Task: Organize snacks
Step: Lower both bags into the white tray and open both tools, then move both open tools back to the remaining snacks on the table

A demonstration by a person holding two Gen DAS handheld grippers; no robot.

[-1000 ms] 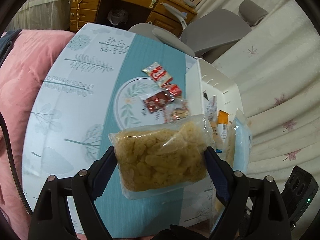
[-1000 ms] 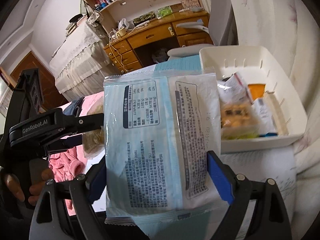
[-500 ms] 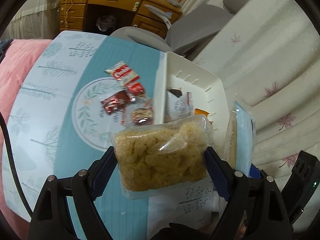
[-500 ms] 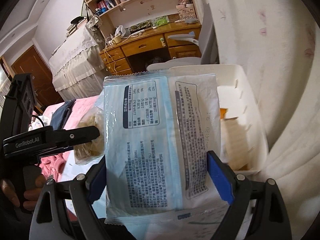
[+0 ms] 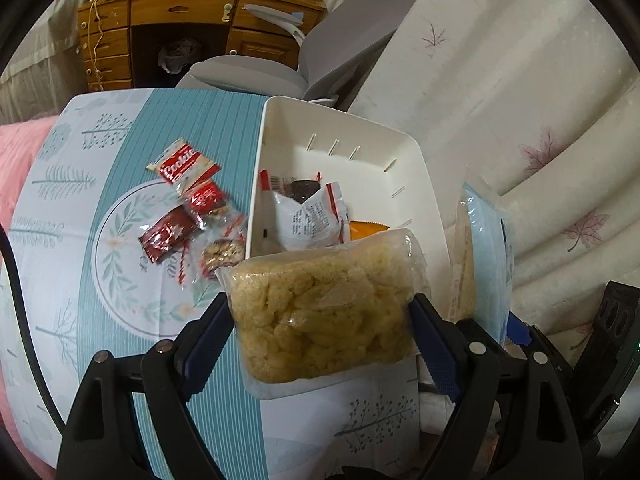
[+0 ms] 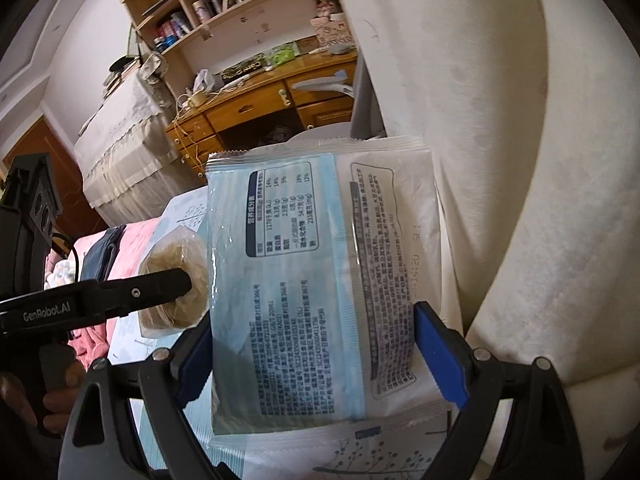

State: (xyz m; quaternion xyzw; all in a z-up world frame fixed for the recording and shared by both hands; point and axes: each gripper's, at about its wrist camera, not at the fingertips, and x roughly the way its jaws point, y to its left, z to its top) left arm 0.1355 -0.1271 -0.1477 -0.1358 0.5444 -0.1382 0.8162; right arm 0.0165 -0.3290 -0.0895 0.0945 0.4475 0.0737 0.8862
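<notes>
The left gripper (image 5: 322, 320) squeezes a clear bag of yellow puffs (image 5: 324, 312) low in the frame, in front of the white bin (image 5: 416, 168). The right gripper (image 6: 320, 344) squeezes a blue packet (image 6: 320, 272) mid-frame.

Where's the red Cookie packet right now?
Left wrist view: the red Cookie packet lies on the table, left of the white bin, at the far end of the loose snack cluster, just beyond a small red packet.

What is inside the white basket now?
The white basket holds a white wrapper, a dark packet and something orange. The clear snack bag covers its near part.
</notes>
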